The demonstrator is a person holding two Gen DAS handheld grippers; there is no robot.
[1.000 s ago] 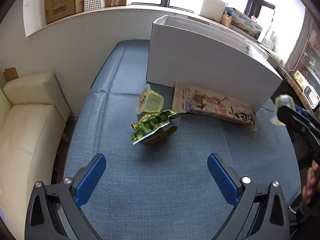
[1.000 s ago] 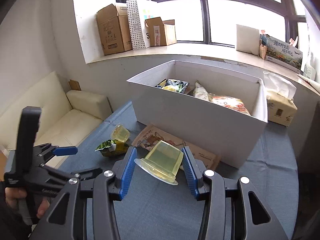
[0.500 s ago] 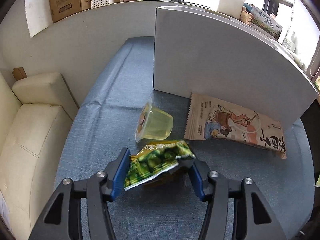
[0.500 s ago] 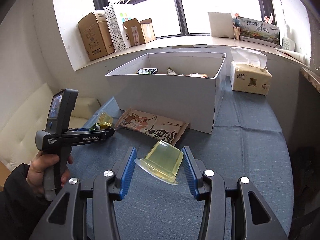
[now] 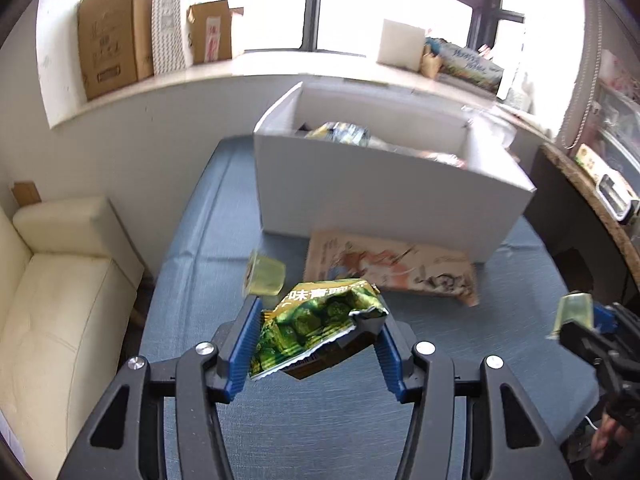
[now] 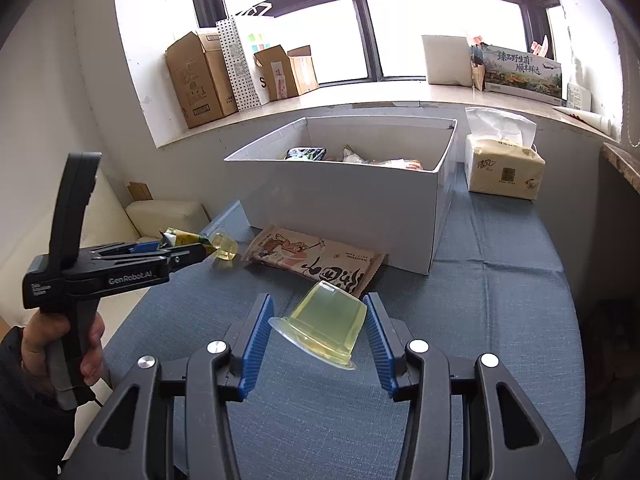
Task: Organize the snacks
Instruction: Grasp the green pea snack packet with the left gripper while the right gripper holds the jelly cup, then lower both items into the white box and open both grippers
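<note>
Left tongs (image 5: 316, 344) have just been closing and now clamp the green snack bag (image 5: 316, 328). It's up off the bench (image 5: 320, 432) now.

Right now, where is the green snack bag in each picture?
Left wrist view: green snack bag sits low in the middle, clamped in the left gripper, lifted off the cloth.
Right wrist view: only its tip peeks out at the left, in that same gripper.
Shared landmark: the white box behind it.
</note>
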